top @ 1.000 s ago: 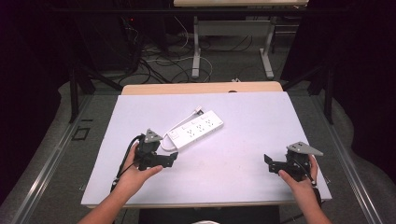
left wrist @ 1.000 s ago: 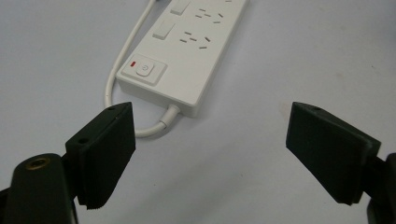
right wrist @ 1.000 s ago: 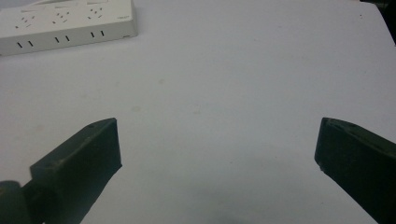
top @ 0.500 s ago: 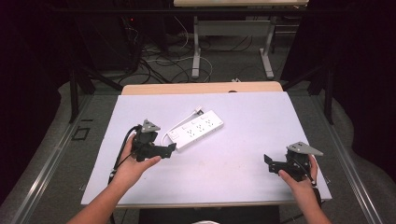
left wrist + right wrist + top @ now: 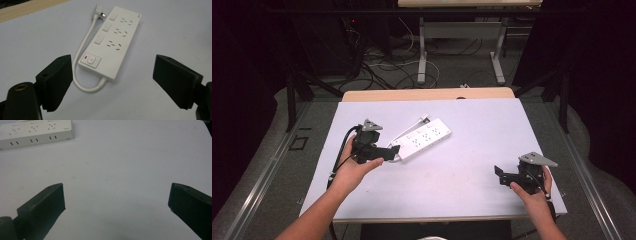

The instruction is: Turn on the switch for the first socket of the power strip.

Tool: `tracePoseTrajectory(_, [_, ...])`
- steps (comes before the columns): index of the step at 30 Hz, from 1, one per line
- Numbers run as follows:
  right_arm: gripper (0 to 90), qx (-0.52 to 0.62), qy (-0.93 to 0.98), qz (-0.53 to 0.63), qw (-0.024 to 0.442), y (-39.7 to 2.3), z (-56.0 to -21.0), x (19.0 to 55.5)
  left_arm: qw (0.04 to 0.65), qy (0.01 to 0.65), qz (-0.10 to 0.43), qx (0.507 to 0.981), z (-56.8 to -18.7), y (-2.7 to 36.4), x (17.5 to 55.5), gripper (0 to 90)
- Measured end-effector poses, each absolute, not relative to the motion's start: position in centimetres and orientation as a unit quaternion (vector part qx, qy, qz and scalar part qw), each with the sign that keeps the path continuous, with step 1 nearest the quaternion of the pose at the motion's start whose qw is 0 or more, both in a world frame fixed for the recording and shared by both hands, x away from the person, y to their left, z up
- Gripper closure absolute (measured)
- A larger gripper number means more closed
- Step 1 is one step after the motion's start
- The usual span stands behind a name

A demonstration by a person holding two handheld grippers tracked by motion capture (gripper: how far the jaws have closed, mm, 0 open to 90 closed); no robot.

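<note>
Left tongs point(image 5: 393, 148) lifted off the power strip point(image 5: 424, 140), wide and empty, right tongs point(image 5: 498, 172) parked wide near tabletop's right corner; regrasp pending.

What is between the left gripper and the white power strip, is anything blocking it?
Nothing visible blocks it. The left gripper hangs open just in front of the power strip, with bare white table between them. The strip's own short cord curls along its side.
</note>
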State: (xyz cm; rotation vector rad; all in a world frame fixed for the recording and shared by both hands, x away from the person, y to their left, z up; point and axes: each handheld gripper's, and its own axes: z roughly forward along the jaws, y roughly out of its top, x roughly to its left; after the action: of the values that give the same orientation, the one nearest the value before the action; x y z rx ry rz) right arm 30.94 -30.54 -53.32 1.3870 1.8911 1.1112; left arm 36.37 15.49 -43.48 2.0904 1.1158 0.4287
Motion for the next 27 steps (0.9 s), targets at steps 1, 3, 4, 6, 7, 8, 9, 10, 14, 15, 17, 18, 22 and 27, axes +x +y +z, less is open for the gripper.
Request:
tracePoseTrajectory(1, [0.4, 0.515, 0.702, 0.412, 0.27, -30.5, -53.3, 30.9, 0.357, 0.435, 0.166, 0.81, -43.4, 15.5, 36.5, 16.4])
tracePoseTrajectory(3, [0.4, 0.515, 0.702, 0.412, 0.269, -30.5, -53.3, 30.9, 0.357, 0.437, 0.166, 0.809, -43.3, 15.5, 36.8, 16.4])
tracePoseTrajectory(4, [0.4, 0.515, 0.702, 0.412, 0.269, -30.5, -53.3, 30.9, 0.357, 0.438, 0.166, 0.808, -43.2, 15.5, 37.0, 16.5])
tracePoseTrajectory(6, [0.4, 0.515, 0.702, 0.413, 0.268, -30.5, -53.3, 30.9, 0.356, 0.444, 0.163, 0.806, -43.1, 15.4, 37.2, 16.7])
tracePoseTrajectory(7, [0.5, 0.515, 0.702, 0.413, 0.268, -30.5, -53.3, 30.9, 0.356, 0.444, 0.162, 0.806, -43.0, 15.4, 37.4, 16.8])
tracePoseTrajectory(8, [0.5, 0.515, 0.702, 0.413, 0.268, -30.5, -53.3, 30.9, 0.354, 0.447, 0.162, 0.805, -43.0, 15.4, 37.6, 16.9])
tracePoseTrajectory(9, [0.5, 0.515, 0.702, 0.413, 0.268, -30.5, -53.4, 30.9, 0.356, 0.448, 0.159, 0.804, -43.0, 15.4, 37.7, 17.0])
tracePoseTrajectory(10, [0.5, 0.515, 0.702, 0.413, 0.268, -30.5, -53.4, 30.9, 0.353, 0.451, 0.161, 0.804, -42.9, 15.4, 37.9, 17.0])
tracePoseTrajectory(14, [0.5, 0.516, 0.702, 0.411, 0.268, -30.5, -53.4, 30.9, 0.356, 0.457, 0.157, 0.8, -42.8, 15.1, 38.4, 18.0])
tracePoseTrajectory(15, [0.5, 0.516, 0.702, 0.411, 0.269, -30.5, -53.4, 30.9, 0.355, 0.454, 0.158, 0.802, -42.7, 15.1, 38.6, 18.3])
tracePoseTrajectory(17, [0.6, 0.516, 0.702, 0.411, 0.268, -30.5, -53.4, 30.9, 0.357, 0.458, 0.159, 0.799, -42.7, 15.0, 38.9, 18.6])
tracePoseTrajectory(18, [0.6, 0.517, 0.7, 0.412, 0.27, -30.5, -53.4, 31.0, 0.357, 0.46, 0.158, 0.798, -42.6, 14.9, 39.0, 19.0])
tracePoseTrajectory(22, [0.7, 0.518, 0.701, 0.413, 0.266, -30.5, -53.4, 31.0, 0.357, 0.463, 0.157, 0.796, -42.7, 14.6, 39.5, 19.0])
tracePoseTrajectory(27, [0.8, 0.517, 0.7, 0.413, 0.269, -30.5, -53.5, 31.0, 0.354, 0.464, 0.159, 0.797, -42.8, 14.2, 40.0, 19.0])
